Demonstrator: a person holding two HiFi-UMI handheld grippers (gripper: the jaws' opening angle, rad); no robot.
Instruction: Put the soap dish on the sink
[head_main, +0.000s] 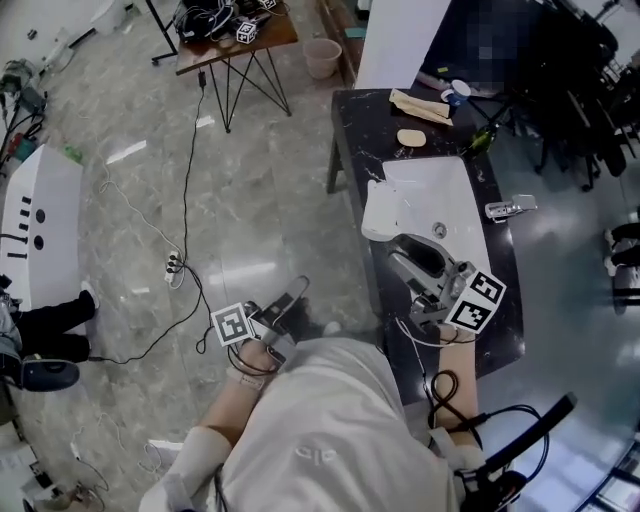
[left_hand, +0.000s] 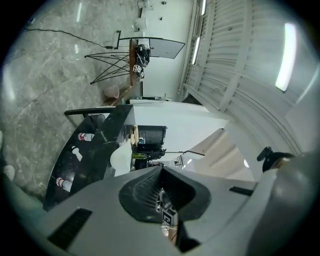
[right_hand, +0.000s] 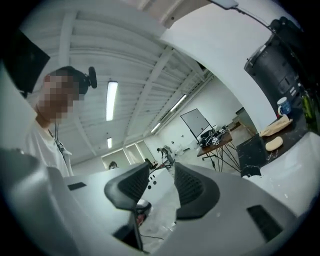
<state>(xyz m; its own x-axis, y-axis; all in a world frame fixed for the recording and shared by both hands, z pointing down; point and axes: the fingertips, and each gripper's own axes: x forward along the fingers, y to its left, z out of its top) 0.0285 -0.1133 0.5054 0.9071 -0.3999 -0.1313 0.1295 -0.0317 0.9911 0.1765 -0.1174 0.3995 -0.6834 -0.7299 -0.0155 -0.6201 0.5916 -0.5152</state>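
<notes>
A flat tan wooden soap dish (head_main: 420, 105) lies at the far end of the black counter (head_main: 350, 130), with a pale oval soap (head_main: 411, 137) just nearer. The white sink (head_main: 445, 195) is set in the counter. My right gripper (head_main: 395, 258) hovers over the sink's near rim, open with nothing between its fingers (right_hand: 162, 172). In the right gripper view the dish (right_hand: 276, 126) and soap (right_hand: 274, 144) show far off at the right edge. My left gripper (head_main: 290, 298) hangs over the floor beside the person's body, shut and empty (left_hand: 161, 170).
A chrome faucet (head_main: 510, 208) stands right of the sink. A blue and white cup (head_main: 458, 92) and a green bottle (head_main: 480, 140) are at the counter's far end. A cable and power strip (head_main: 173, 264) cross the floor. A small table (head_main: 235, 35) stands beyond.
</notes>
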